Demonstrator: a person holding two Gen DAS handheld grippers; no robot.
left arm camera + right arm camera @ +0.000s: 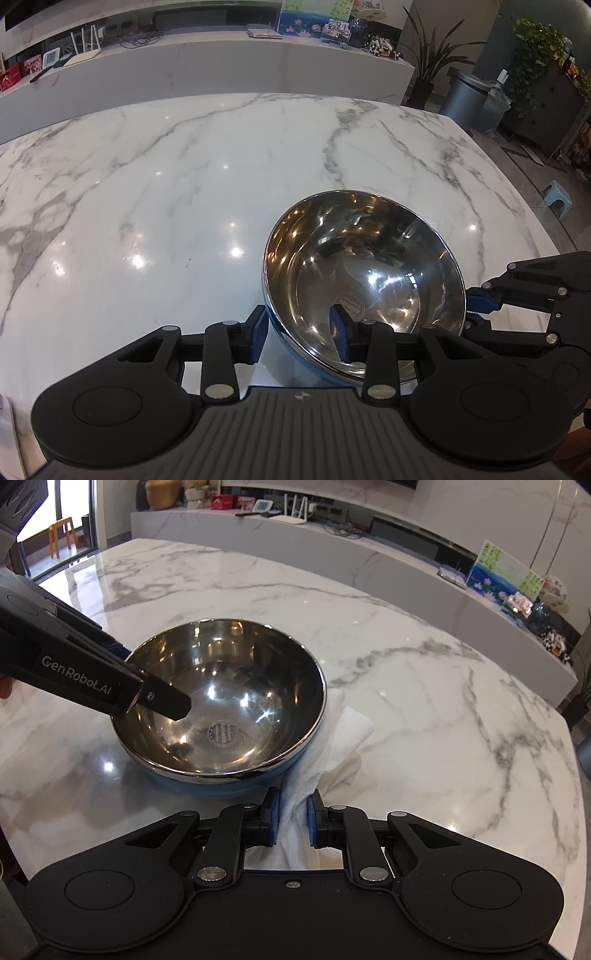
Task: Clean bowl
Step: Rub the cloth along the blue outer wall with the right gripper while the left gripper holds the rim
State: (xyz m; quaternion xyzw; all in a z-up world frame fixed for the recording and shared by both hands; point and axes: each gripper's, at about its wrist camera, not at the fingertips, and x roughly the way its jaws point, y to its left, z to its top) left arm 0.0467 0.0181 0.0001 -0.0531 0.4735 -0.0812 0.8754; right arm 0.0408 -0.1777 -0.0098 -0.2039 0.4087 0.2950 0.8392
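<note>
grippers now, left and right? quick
Left gripper: jaws closed on the bowl rim, one finger inside, one outside.
Right gripper: jaws closed on the white cloth beside the bowl.

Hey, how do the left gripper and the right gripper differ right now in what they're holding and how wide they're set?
The left gripper straddles the rim of the steel bowl, one finger inside and one outside; the right gripper pinches a white cloth beside the bowl. The left gripper's fingers stand well apart; the right gripper's are nearly together on the cloth. Both have black frames and blue pads and angle down over the marble table.
</note>
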